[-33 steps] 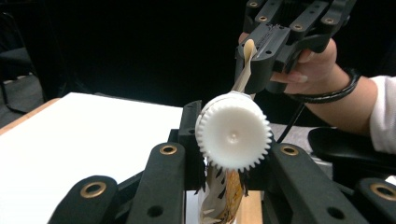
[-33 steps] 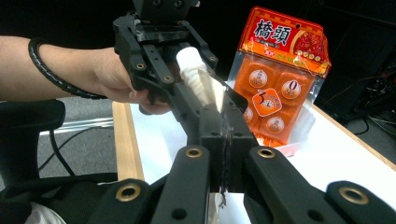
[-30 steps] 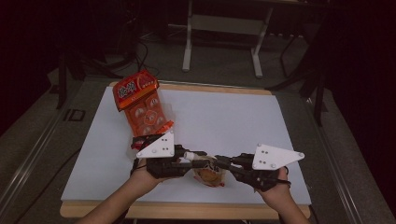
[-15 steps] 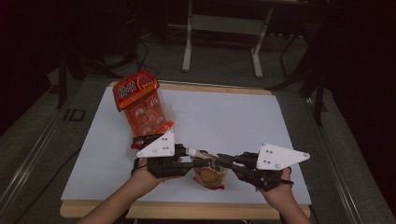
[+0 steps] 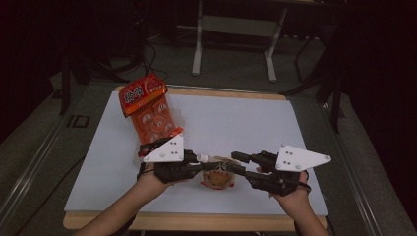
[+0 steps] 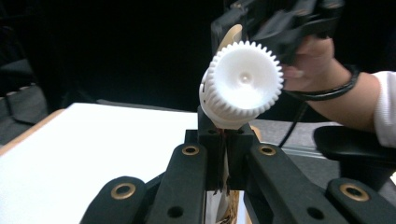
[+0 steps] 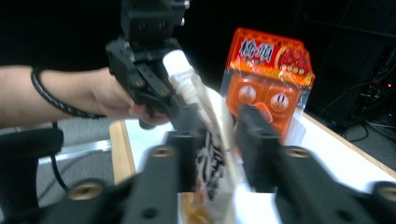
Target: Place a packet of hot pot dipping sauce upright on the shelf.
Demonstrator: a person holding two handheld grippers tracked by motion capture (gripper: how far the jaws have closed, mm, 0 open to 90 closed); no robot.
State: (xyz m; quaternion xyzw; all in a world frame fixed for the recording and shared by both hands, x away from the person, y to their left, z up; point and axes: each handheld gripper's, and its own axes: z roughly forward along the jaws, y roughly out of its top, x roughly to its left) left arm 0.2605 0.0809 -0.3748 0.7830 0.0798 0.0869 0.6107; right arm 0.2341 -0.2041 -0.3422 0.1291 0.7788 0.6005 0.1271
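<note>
Two grippers share pouch point(image 5: 219, 176): my L gripper point(image 6: 223, 140) clamps it below cap point(image 6: 244, 79) to steady; R gripper point(image 7: 218, 135) jaws just opening, loosely astride pouch.

Dim room beyond the left gripper point(image 5: 209, 164): white-topped, wood-edged table point(image 5: 255, 123) beneath, grey floor point(image 5: 44, 142) around, pale metal frame legs point(image 5: 233, 29) farther back, dark cables point(image 5: 142, 54) trailing behind.

The spouted pouch point(image 5: 219, 174) lay near the front edge of the table point(image 5: 246, 123), between both grippers. The snack pack point(image 5: 150, 110) stood behind-left of the pouch.
</note>
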